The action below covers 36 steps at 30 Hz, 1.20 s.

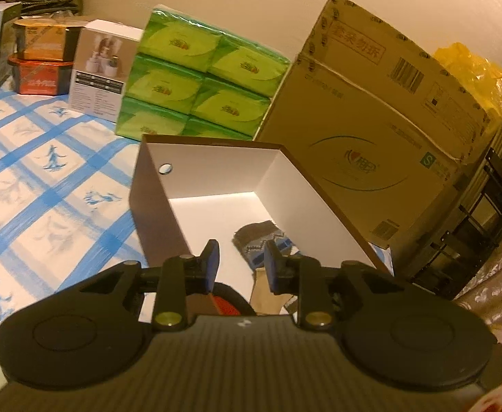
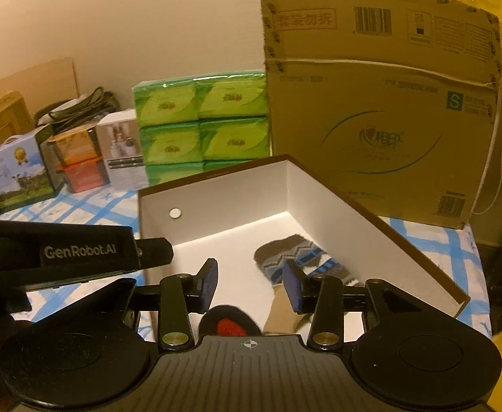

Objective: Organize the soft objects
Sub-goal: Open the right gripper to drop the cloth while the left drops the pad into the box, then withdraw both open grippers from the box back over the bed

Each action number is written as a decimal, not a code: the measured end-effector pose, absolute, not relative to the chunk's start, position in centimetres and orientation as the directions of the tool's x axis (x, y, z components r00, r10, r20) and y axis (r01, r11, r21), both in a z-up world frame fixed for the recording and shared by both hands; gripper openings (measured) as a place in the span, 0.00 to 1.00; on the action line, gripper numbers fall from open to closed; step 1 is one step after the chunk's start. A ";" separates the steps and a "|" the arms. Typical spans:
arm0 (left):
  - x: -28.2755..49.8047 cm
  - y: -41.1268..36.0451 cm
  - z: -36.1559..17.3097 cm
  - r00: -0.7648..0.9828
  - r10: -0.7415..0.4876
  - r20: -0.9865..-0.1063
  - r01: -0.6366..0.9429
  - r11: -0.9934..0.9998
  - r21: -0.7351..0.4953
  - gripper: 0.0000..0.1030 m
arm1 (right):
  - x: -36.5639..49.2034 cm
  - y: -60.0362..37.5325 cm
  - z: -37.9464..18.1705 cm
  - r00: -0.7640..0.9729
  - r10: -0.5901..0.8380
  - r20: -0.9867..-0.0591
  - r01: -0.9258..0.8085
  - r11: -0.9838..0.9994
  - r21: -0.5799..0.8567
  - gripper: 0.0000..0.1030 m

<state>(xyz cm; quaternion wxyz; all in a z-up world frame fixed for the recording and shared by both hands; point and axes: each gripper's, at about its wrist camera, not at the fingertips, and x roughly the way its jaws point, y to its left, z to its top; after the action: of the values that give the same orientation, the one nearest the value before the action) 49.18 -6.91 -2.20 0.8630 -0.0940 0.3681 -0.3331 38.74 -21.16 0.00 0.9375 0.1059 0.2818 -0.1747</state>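
Open white box [image 2: 319,199]: holds patterned sock [image 2: 295,254], black-and-red item [image 2: 228,322]. Left gripper [image 1: 240,267] and right gripper [image 2: 251,281]: jaws parted, empty, above box.

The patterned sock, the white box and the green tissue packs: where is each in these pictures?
Patterned sock [image 2: 287,252], right wrist view, on its brown zigzag toe.
White box [image 1: 299,185], left wrist view, on its inner right wall.
Green tissue packs [image 2: 199,127], right wrist view, on the stack's front.
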 end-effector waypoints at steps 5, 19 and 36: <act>47.4 -4.7 -1.1 0.541 -0.615 -0.574 0.477 0.786 -0.393 0.23 | 37.5 -20.0 0.7 0.796 -0.226 -0.561 0.342 0.933 0.110 0.42; 36.9 4.5 2.8 0.656 -0.474 -0.588 0.312 0.879 -0.360 0.27 | 30.2 -15.0 3.9 0.841 -0.009 -0.541 0.124 0.977 0.176 0.43; 19.9 10.1 5.2 0.771 -0.276 -0.574 0.119 0.948 -0.296 0.34 | 17.9 -14.9 4.8 0.808 0.222 -0.545 -0.093 0.963 0.253 0.43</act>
<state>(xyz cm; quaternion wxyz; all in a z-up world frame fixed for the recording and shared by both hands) 19.89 10.07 5.21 0.9329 -0.1222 0.3216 -0.1060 17.88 -14.93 4.78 0.9448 0.1075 0.2981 0.0834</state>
